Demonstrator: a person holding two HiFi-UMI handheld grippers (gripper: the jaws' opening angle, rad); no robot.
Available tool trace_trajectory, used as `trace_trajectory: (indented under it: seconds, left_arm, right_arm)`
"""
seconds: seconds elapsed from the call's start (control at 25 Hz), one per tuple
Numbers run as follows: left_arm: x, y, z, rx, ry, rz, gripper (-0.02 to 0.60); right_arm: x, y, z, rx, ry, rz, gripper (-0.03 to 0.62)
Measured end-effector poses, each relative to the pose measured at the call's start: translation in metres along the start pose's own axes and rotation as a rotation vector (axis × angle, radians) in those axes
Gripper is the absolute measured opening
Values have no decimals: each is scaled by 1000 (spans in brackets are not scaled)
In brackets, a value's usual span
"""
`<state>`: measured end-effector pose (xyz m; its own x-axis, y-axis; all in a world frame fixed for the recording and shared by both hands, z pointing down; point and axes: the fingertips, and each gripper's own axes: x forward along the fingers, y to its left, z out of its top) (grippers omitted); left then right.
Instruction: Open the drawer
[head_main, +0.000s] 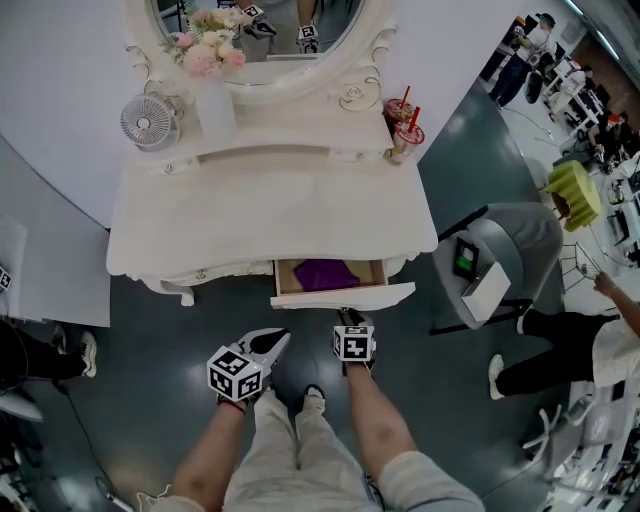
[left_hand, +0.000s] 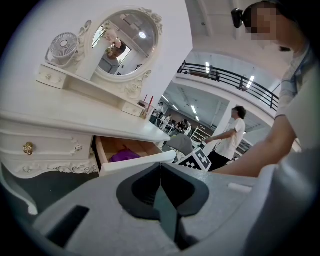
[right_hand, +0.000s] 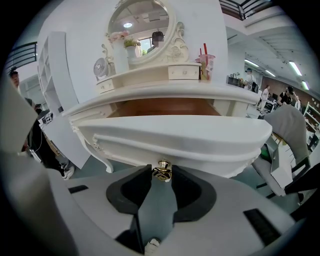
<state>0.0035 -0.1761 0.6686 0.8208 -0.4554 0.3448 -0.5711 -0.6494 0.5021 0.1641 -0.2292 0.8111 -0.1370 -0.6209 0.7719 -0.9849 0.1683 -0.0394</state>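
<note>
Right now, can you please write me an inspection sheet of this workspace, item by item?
Surface: white dresser, its top bare in front.
Job's things: drawer pulled partly out, with a purple cloth inside and a gold knob on its front.
Clutter: fan, flowers and two cups at the back, by the mirror.
Grippers: right gripper, jaws closed on the knob; left gripper, jaws together, empty, off the drawer.
Cables: one thin cable on the floor at left.
Surroundings: grey chair at right; people nearby.
</note>
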Motion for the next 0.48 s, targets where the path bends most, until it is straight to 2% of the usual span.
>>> trace_trajectory:
  seconds: [0.48]
  left_arm:
    - [-3, -26, -14, -2, 30, -24, 15]
  right_arm:
    - [-24, 3, -33, 7, 56, 2, 121]
